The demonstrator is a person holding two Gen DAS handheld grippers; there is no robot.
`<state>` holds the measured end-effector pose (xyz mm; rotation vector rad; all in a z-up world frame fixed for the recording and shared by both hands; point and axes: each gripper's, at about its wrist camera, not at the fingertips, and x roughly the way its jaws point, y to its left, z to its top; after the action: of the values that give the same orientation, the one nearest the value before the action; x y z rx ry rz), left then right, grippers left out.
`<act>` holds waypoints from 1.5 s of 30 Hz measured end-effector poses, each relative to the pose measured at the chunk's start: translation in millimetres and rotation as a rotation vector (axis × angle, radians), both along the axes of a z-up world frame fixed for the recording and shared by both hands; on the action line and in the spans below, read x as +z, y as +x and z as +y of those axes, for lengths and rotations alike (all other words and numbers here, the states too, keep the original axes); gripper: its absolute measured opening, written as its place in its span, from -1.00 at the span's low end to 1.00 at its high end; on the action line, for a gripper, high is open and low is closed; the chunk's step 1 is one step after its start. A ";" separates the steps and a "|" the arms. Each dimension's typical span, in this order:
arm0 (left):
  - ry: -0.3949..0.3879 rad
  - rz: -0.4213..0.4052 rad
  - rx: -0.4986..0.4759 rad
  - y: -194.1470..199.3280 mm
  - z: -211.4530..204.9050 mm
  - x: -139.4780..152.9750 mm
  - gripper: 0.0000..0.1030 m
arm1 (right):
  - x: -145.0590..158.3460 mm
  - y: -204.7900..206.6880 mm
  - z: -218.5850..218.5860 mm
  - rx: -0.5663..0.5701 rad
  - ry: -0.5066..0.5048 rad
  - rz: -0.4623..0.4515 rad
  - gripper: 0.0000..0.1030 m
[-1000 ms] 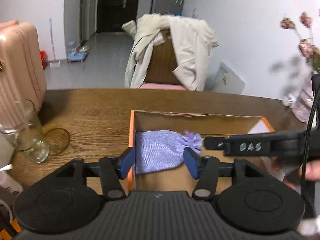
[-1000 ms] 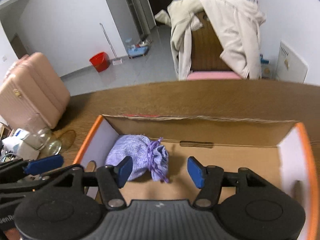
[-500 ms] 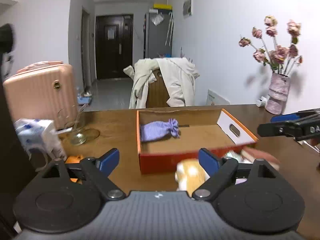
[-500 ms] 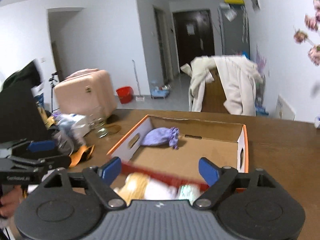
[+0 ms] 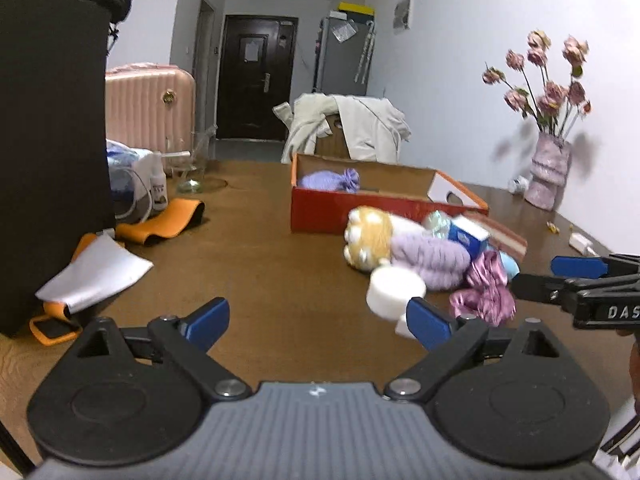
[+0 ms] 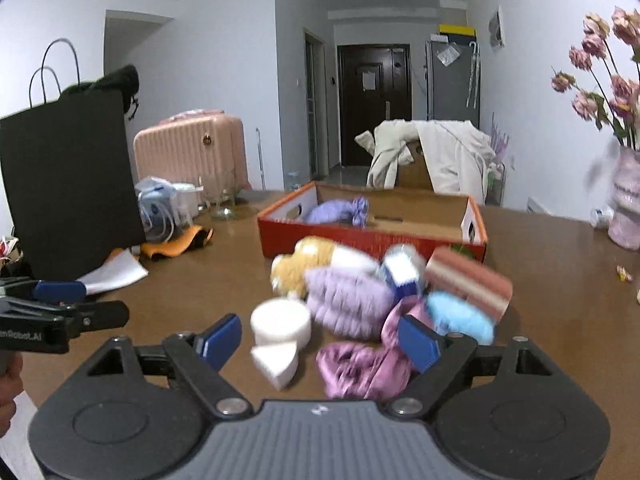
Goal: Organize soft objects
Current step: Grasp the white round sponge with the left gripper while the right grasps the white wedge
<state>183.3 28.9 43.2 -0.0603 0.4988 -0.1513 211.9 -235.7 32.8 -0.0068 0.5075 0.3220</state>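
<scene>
your left gripper (image 5: pixel 318 318) is opening its jaws wide over bare table (image 5: pixel 256 272), with nothing between them. your right gripper (image 6: pixel 320 338) is holding its jaws apart too, gripping nothing, hovering just short of the pile. going by size: the cardboard box (image 6: pixel 372 240) is sitting on the table beyond the pile, with a lilac pouch (image 6: pixel 340 212) lying in its far left corner. the soft things are lying heaped just in front of the box: a striped sponge (image 6: pixel 468 282), a purple knitted roll (image 6: pixel 348 300), a yellow plush toy (image 6: pixel 300 266), a pink scrunchie (image 6: pixel 362 366), a blue puff (image 6: pixel 460 316), a white round sponge (image 6: pixel 280 322) and a white wedge (image 6: pixel 276 362).
</scene>
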 end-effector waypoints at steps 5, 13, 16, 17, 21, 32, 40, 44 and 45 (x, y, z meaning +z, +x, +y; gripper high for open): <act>0.016 0.014 -0.019 4.1 -8.2 -9.1 0.88 | -20.4 1.1 5.3 0.024 0.004 0.062 0.42; 0.030 0.062 0.004 28.0 -13.1 -22.7 0.88 | -43.7 27.6 21.7 0.065 0.008 0.128 0.12; 0.035 0.064 0.006 36.4 -14.7 -24.4 0.88 | -52.2 45.4 28.9 0.084 0.015 0.148 0.04; 0.032 0.064 0.008 39.1 -14.4 -25.2 0.88 | -55.1 51.6 31.4 0.085 0.010 0.156 -0.02; 0.015 0.081 -0.003 52.5 -14.8 -27.5 0.88 | -64.3 73.0 40.2 0.085 -0.007 0.166 -0.19; 0.001 0.108 -0.122 99.4 -45.6 -33.5 0.88 | -59.7 76.4 23.6 0.123 0.018 0.173 -0.47; 0.029 0.144 -0.210 139.5 -79.9 -42.1 0.79 | -44.7 67.0 -8.9 0.058 0.034 0.142 -0.47; 0.039 0.168 -0.234 145.2 -90.0 -49.5 0.40 | -41.5 70.8 -14.6 0.040 0.034 0.133 -0.47; 0.044 0.177 -0.235 146.8 -90.8 -51.2 0.30 | -40.4 71.6 -14.8 0.042 0.033 0.131 -0.47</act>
<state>330.1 -61.9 -8.0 0.0290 0.6855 -0.3675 283.5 -250.5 -7.6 0.0358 0.6323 0.3736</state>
